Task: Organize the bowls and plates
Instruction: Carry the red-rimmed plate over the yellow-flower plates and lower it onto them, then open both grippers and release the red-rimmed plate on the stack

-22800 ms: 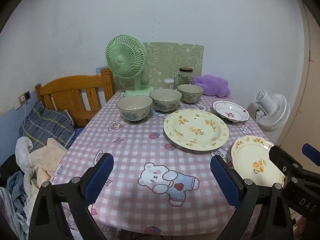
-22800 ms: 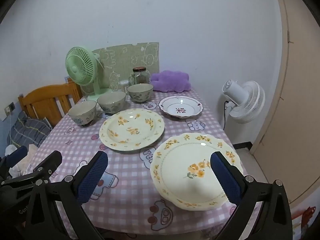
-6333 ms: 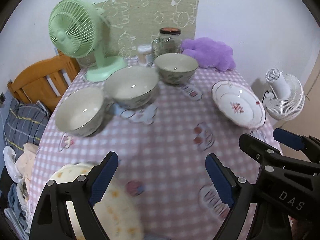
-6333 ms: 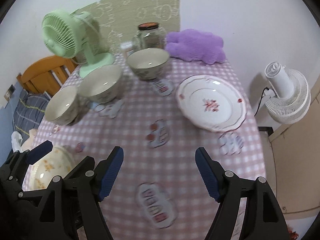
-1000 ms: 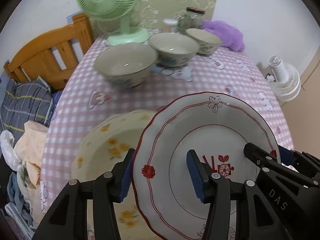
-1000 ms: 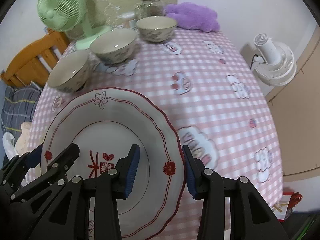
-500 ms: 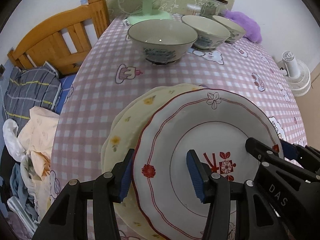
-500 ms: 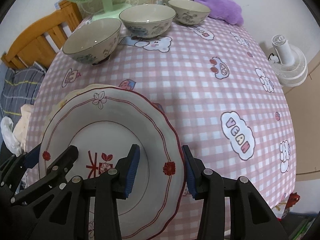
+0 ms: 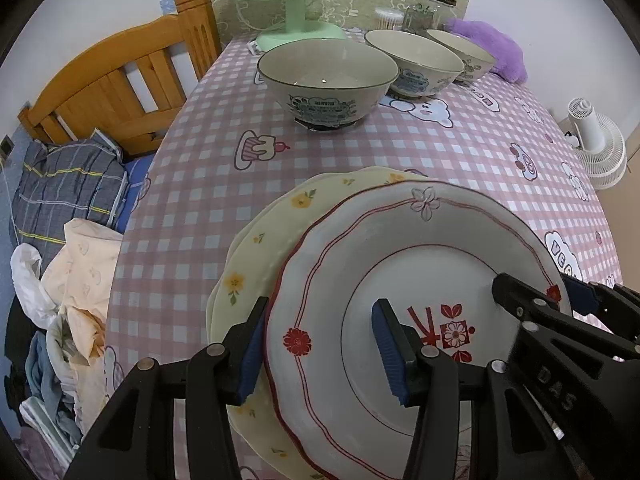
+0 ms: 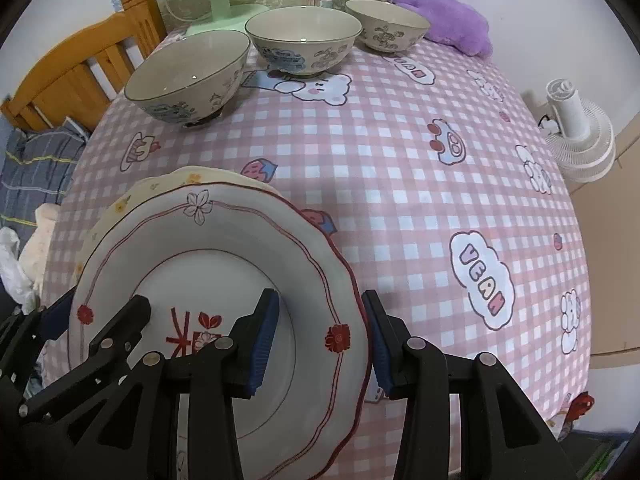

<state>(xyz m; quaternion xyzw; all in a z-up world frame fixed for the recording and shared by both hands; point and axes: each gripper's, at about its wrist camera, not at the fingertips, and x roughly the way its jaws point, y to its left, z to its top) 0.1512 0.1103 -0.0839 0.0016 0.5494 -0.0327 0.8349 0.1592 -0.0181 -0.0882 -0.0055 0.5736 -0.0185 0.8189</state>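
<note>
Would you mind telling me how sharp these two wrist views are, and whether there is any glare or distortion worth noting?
Left wrist view: sharp, no motion blur; fisheye bends the table edges, dark corners; small highlight inside the nearest bowl. Right wrist view: equally crisp; tablecloth checks bulge outward; soft even light, faint shadow beside the red-rimmed plate.

"VEAN" on tablecloth (image 10: 484,280), "DAS" on right gripper (image 9: 556,384)

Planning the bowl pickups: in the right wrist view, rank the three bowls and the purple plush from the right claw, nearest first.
1. Left bowl, nearest, upper left of the right claw.
2. Middle bowl, behind it.
3. Far bowl, farther right.
4. Purple plush, at the back edge.
</note>
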